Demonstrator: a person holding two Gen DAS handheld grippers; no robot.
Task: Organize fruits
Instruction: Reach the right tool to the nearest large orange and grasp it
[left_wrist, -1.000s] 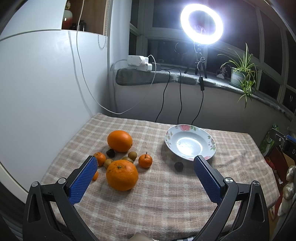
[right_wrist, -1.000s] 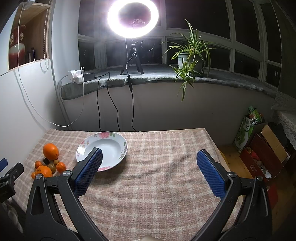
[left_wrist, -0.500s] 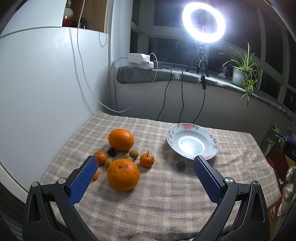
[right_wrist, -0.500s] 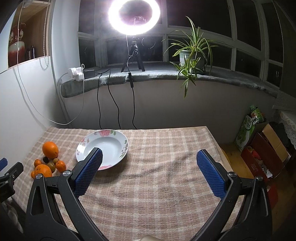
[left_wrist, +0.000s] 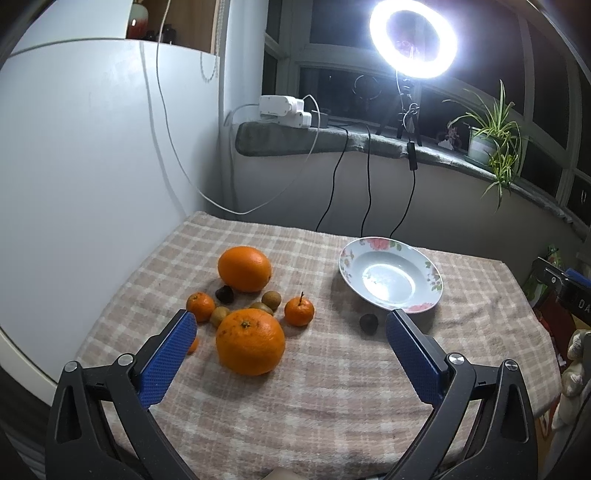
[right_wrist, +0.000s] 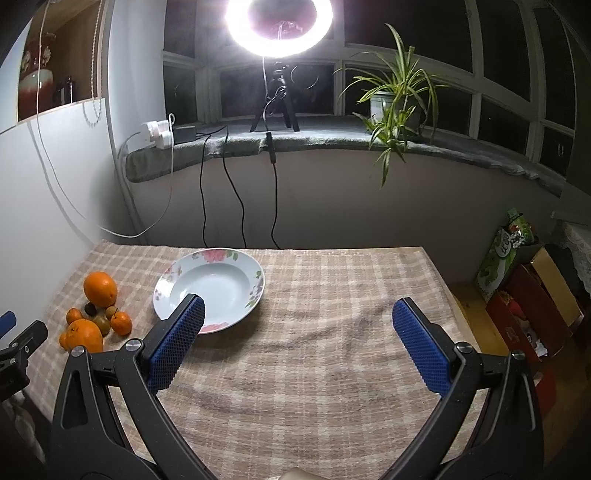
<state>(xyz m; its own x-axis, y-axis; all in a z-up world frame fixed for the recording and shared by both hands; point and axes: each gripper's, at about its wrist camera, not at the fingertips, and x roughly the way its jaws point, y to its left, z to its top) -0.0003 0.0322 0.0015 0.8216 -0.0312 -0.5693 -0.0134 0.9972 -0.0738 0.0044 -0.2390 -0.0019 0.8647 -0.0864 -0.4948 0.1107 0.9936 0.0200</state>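
Fruit lies in a cluster on the checked cloth: a near big orange (left_wrist: 250, 341), a far big orange (left_wrist: 244, 268), small tangerines (left_wrist: 299, 312) (left_wrist: 200, 306), brownish kiwis (left_wrist: 271, 300) and a dark fruit (left_wrist: 224, 294). Another dark fruit (left_wrist: 368, 324) lies by the empty flowered plate (left_wrist: 430, 273). My left gripper (left_wrist: 290, 334) is open, empty, just short of the near orange. My right gripper (right_wrist: 298, 317) is open, empty, over the cloth right of the plate (right_wrist: 255, 288); the fruit cluster (right_wrist: 96, 317) shows at its left.
A white wall panel (left_wrist: 92, 166) borders the table's left side. A sill behind holds a ring light (left_wrist: 412, 38), power strip (left_wrist: 284, 109), dangling cables and a plant (left_wrist: 491, 147). Boxes and bags (right_wrist: 528, 295) stand on the floor past the right edge.
The left gripper has edged forward; the fruit sits slightly nearer and lower in its view. The right gripper's view has shifted a little towards the plate. Both stay open.
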